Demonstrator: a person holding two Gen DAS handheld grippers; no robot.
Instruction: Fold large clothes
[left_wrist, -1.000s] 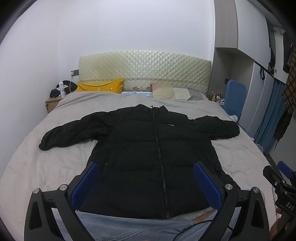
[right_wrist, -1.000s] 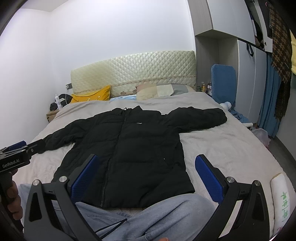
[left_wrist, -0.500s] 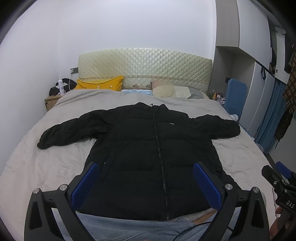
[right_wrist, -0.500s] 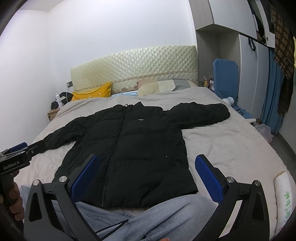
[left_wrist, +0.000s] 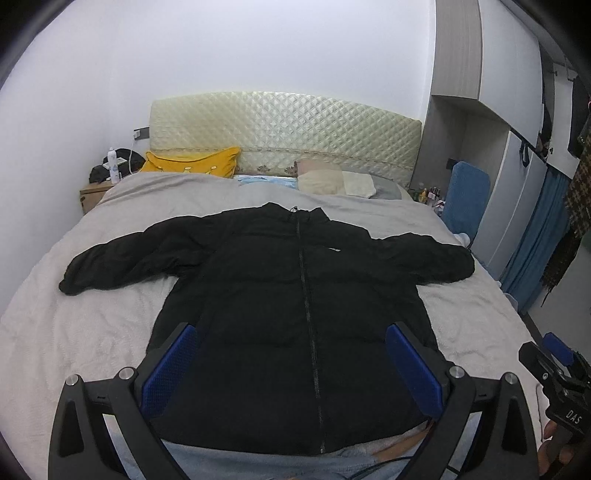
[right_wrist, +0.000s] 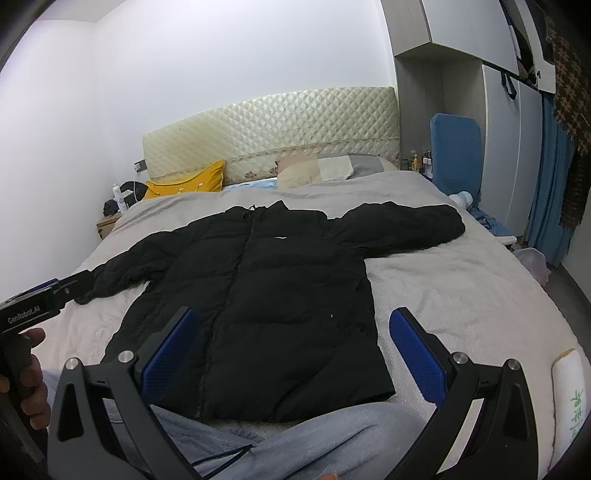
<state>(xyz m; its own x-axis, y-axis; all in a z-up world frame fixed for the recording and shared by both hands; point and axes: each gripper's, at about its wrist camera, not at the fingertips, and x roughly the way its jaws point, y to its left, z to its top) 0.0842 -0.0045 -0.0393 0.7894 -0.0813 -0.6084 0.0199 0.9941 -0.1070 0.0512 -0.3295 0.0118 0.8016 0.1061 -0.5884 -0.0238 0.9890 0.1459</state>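
I have the black puffer jacket lying flat, front up and zipped, across the middle of the bed, its collar toward the quilted headboard and its hem at the foot edge. Both sleeves are spread out toward the side edges of the bed. My left tongs are spread wide, hanging above the hem and holding nothing. My right tongs are also spread wide and empty, above the jacket's lower right part near the foot edge. A yellow pillow and a beige pillow sit at the head edge against the headboard. Jeans-clad legs show at the foot of the bed below the hem.
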